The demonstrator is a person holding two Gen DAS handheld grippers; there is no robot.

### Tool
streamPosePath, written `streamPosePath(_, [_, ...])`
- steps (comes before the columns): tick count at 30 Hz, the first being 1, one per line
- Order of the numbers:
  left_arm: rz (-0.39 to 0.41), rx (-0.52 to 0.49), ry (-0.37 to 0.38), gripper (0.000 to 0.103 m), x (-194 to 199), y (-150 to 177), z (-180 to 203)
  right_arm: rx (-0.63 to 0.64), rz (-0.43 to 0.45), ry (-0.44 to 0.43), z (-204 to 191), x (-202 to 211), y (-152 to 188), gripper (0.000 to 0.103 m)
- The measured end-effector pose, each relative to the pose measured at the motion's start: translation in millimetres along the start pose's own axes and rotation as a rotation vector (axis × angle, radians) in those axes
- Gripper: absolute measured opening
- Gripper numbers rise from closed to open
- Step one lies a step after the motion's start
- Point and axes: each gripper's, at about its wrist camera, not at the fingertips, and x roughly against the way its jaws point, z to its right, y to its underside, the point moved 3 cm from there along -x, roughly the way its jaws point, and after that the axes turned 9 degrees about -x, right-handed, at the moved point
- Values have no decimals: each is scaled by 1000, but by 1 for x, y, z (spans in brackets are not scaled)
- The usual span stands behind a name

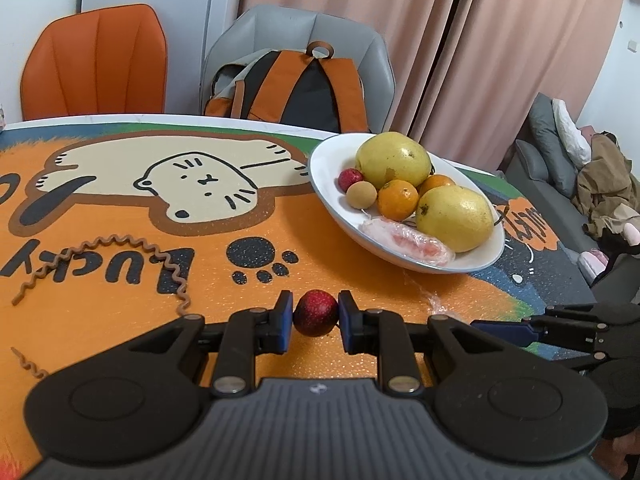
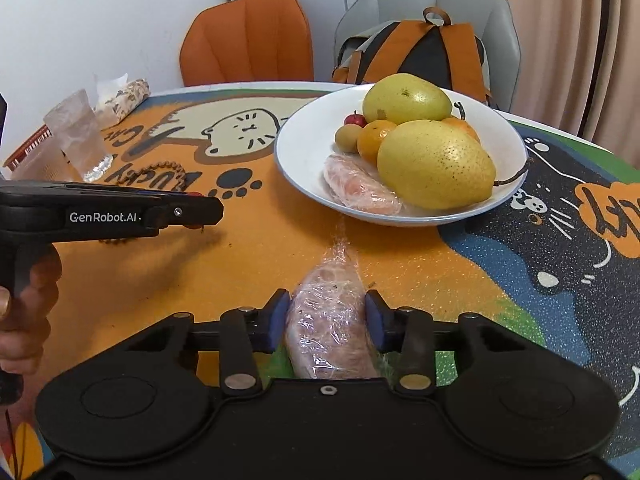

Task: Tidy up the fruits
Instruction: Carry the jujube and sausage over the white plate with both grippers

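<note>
Gripping a small dark red fruit [image 1: 315,312], the left tongs [image 1: 315,322] have both blue pads pressed on its sides, just above the orange desk mat [image 1: 248,216]. Right tongs [image 2: 326,322] are clamped on a plastic-wrapped pink fruit wedge [image 2: 330,324], wrap trailing forward toward the plate. Wedge sits low over the desk; can't tell if it touches.

White plate [image 2: 304,140] sits ahead of both tongs, near the desk's far right side. In it: two big yellow-green pomelos [image 2: 434,164], one behind the other, two oranges [image 2: 372,138] between and beside them, a small tan round fruit [image 2: 347,138], a small red fruit [image 2: 355,120] at the back, and a second wrapped pink wedge [image 2: 360,190] at the plate's near edge, touching the front pomelo.

Left tongs show in the right view too, side-on, held by a hand [image 2: 24,304], red fruit barely visible at the tip.

Also on the desk: a clear glass [image 2: 78,136] at far left, a coiled brown cord [image 1: 120,248] on the mat. Behind the desk: an orange chair [image 1: 96,60] and a grey chair [image 1: 352,40] with an orange-strapped backpack [image 1: 296,88] on it.
</note>
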Motion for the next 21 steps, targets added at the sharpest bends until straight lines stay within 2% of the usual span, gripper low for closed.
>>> streamPosePath(21, [100,-27,14,22,31,-26,15,-51,169,-25,4,56,-32,38])
